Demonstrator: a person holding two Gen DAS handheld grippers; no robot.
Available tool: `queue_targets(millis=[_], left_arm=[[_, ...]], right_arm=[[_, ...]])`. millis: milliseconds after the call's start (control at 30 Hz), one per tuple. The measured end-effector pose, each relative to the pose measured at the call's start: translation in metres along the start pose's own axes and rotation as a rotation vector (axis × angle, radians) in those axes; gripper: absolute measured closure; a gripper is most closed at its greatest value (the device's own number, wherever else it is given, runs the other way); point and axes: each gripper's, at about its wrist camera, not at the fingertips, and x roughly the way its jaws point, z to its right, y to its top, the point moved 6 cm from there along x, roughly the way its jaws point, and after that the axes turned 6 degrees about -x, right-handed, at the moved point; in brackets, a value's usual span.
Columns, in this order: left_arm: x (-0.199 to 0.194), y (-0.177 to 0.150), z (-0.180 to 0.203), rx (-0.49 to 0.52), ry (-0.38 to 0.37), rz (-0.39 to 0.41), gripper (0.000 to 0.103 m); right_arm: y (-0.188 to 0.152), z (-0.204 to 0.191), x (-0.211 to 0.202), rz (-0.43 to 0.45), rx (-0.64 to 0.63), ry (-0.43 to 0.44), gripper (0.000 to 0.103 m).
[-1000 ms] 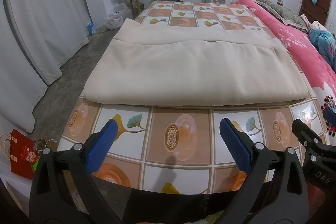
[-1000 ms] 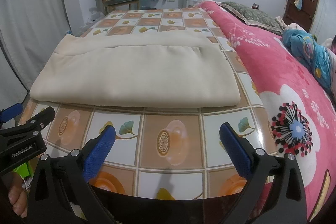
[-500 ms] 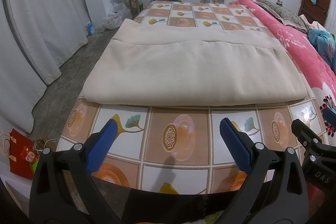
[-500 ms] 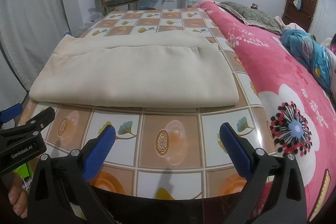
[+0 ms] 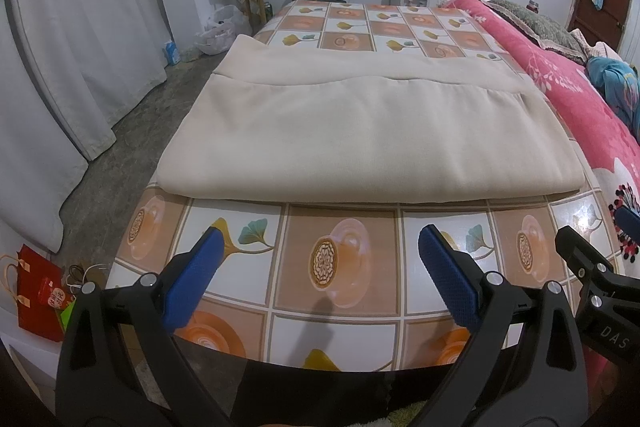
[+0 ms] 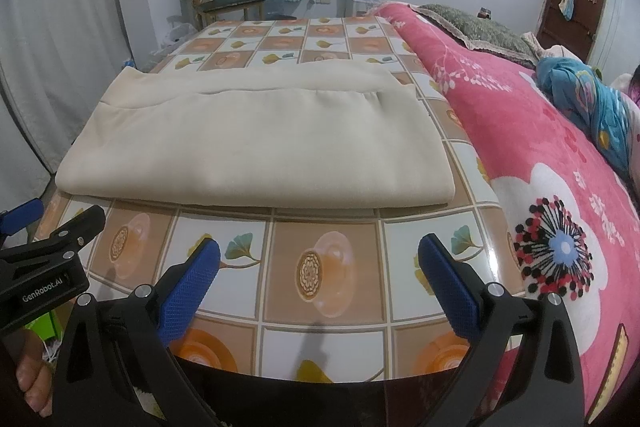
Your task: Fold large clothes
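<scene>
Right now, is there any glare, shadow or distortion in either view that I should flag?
Left wrist: heavy fisheye bowing, dark corners, a faint shadow on the tablecloth between the open left gripper. Right wrist: same bowing, window glare on the tablecloth near the pink blanket; cloth sharp.

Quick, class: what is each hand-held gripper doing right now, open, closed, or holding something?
Left hand-held gripper: open, holding nothing, short of the folded beige cloth.
Right hand-held gripper: open, holding nothing.

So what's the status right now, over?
Left gripper open, empty. Right gripper open, empty. Beige cloth lies folded flat on the tiled tablecloth, untouched. Nothing in the way.
</scene>
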Motion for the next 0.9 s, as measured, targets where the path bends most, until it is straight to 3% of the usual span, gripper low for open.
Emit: queue_targets(millis=[900], left_arm=[[0.0004,0.0005,0.0028,-0.003,-0.002,-0.001,0.009]], right_arm=[[0.0007,0.0004,0.0003,-0.002,-0.001,-0.001,0.006]])
